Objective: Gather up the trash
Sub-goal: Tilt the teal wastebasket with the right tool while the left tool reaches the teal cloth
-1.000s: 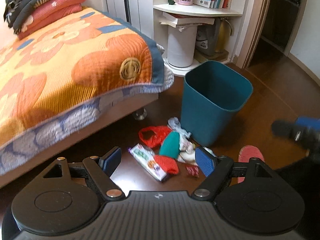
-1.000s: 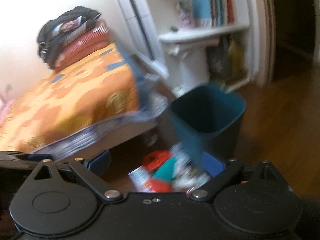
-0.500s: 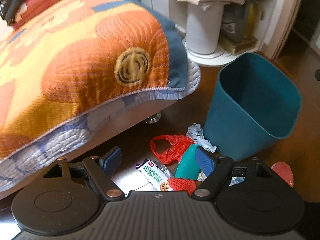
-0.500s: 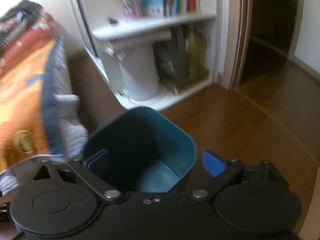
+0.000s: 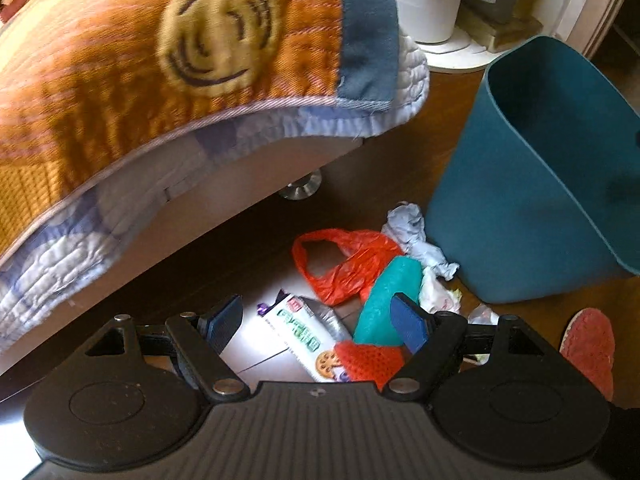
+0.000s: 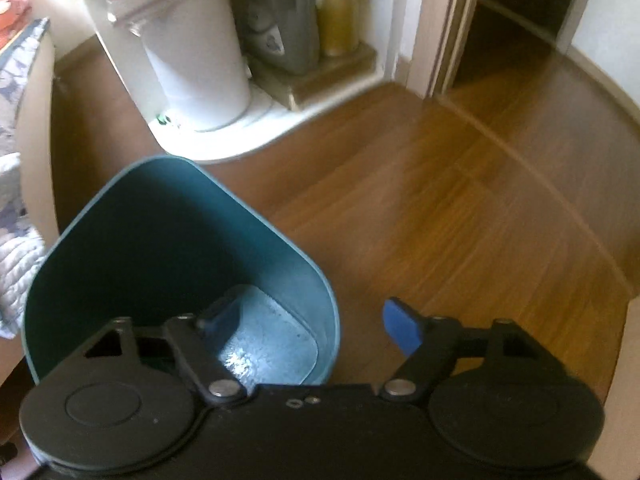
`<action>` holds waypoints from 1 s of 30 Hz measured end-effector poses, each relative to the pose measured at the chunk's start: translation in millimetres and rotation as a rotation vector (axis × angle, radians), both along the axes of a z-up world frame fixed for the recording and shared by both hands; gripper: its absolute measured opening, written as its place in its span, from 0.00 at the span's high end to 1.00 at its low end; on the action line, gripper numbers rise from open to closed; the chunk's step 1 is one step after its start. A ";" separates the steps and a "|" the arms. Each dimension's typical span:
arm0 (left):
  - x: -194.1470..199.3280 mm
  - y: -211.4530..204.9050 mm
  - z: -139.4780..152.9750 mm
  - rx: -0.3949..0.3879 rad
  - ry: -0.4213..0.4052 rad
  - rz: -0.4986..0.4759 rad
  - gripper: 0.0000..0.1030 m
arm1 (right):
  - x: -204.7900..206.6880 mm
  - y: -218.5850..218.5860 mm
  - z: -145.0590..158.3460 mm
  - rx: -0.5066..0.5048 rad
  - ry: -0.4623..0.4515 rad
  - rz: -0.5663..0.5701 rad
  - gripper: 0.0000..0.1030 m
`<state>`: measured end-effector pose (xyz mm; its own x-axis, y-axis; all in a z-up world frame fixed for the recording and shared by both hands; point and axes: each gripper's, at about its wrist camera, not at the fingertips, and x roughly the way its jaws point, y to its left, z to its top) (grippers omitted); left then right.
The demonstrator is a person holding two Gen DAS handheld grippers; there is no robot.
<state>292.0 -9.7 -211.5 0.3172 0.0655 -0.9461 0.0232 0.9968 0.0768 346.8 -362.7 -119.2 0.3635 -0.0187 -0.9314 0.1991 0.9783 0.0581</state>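
Note:
A small trash pile lies on the dark wood floor beside the bed: a red plastic bag [image 5: 344, 264], a teal wrapper [image 5: 388, 296], a white snack packet [image 5: 300, 332], a red net [image 5: 368, 360] and crumpled tissue [image 5: 412, 232]. My left gripper [image 5: 316, 318] hangs open just above the packet, its fingers either side of it and not touching. The teal bin [image 5: 540, 184] stands right of the pile. My right gripper [image 6: 310, 320] is at the bin's right rim [image 6: 328, 300]; its jaws are closing, one finger inside, one outside, the wall between them and not pressed.
The orange flowered quilt [image 5: 160, 60] overhangs the bed's edge above the pile, with a metal bed leg [image 5: 300, 188] behind. A red slipper [image 5: 588, 344] lies at the right. A white cylinder [image 6: 196, 68] stands on a shelf base behind the bin; wood floor runs to a doorway [image 6: 512, 20].
The left gripper has dropped closer to the trash pile. The right gripper has swung from the pile to over the bin, come down to its rim, and its jaws have narrowed.

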 end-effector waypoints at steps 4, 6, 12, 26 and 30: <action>2.6 -0.9 -8.1 -0.013 0.012 -0.019 0.22 | 28.3 22.3 -0.2 -0.149 -0.037 0.237 0.43; 2.0 1.4 -12.4 -0.010 0.018 -0.027 0.22 | 39.8 36.8 -8.4 -0.175 -0.003 0.379 0.48; 8.5 22.3 -39.3 -0.064 0.093 0.041 0.22 | 60.9 54.6 -24.0 -0.225 0.098 0.536 0.70; 26.3 -4.9 -118.6 -0.133 0.210 -0.052 0.22 | 48.6 43.2 -1.4 -0.059 0.114 0.439 0.96; 26.9 -21.4 -137.9 -0.129 0.229 -0.146 0.22 | 28.5 29.3 6.9 -0.057 0.108 0.339 0.97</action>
